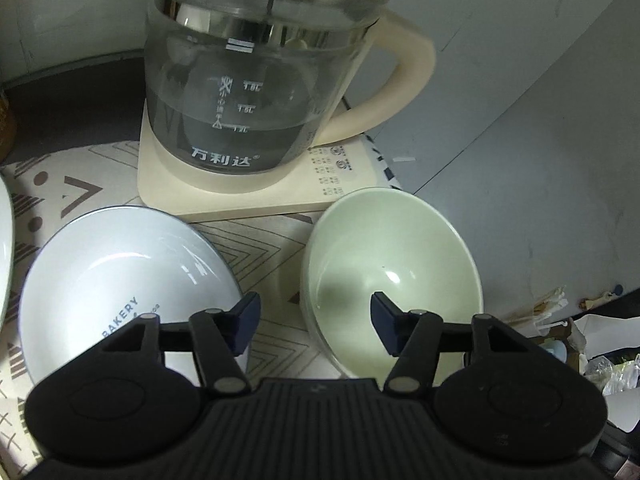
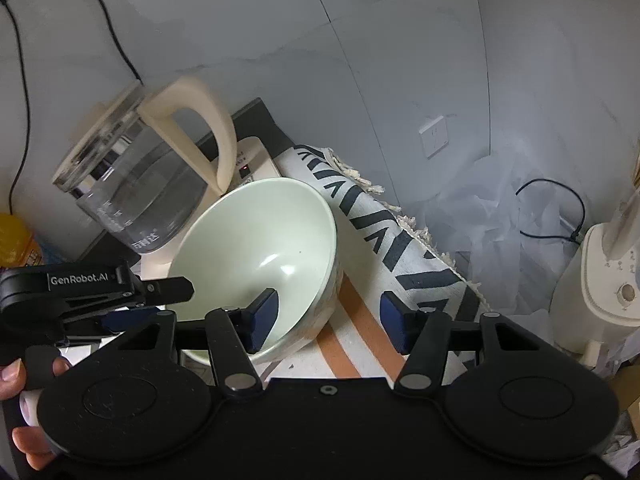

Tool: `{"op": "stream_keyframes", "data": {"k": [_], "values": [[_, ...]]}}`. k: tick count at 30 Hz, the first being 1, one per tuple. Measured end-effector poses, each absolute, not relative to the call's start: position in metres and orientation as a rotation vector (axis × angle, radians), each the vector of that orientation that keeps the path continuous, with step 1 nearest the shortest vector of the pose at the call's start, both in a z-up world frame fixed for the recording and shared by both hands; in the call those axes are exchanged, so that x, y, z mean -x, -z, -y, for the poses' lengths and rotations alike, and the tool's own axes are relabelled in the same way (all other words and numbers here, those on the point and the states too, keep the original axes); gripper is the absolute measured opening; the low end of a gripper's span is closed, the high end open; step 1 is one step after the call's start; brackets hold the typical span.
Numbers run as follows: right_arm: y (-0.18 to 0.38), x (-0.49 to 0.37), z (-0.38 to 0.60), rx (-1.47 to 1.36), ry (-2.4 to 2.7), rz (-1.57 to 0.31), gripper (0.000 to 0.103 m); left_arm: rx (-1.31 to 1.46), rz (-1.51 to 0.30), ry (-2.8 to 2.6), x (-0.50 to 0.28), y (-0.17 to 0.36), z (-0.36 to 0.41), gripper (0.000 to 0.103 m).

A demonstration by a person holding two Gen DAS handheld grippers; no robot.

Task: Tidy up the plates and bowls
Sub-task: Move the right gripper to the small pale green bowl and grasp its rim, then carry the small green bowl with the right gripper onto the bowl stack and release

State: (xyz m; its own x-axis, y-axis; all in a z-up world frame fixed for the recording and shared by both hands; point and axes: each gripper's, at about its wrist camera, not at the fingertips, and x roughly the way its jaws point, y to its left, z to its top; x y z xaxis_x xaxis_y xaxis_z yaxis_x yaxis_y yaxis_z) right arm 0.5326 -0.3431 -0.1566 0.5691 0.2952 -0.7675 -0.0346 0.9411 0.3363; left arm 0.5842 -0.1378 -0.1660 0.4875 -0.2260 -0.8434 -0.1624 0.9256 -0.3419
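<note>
Green bowl (image 2: 256,264) near table edge, jaws wide.

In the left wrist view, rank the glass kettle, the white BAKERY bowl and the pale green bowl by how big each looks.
1. glass kettle, plainly the largest.
2. and 3. white BAKERY bowl and pale green bowl: they look about alike; the gripper hides part of each, so I will not rank them.

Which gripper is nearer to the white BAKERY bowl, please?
Left. The left gripper hangs open between the BAKERY bowl and the green bowl; the right gripper straddles the green bowl's far rim.
</note>
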Motion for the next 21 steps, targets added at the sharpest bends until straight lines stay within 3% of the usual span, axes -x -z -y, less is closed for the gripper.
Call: {"op": "stream_keyframes", "data": {"k": [5, 10, 14, 21], "values": [[0.176, -0.547, 0.339, -0.317, -0.174, -0.999, 0.043, 0.421, -1.088, 0.041, -0.599, 0.181, 0.141, 0.039], [0.181, -0.548, 0.329, -0.271, -0.216, -0.997, 0.024, 0.43, -1.111, 0.033, -0.606, 0.188, 0.146, 0.018], [0.175, -0.546, 0.33, -0.269, -0.224, -0.984, 0.023, 0.403, -1.097, 0.027, -0.601, 0.185, 0.148, 0.009], [0.145, -0.53, 0.325, -0.225, -0.25, -0.917, 0.023, 0.399, -1.077, 0.023, -0.584, 0.161, 0.146, 0.009]]}}
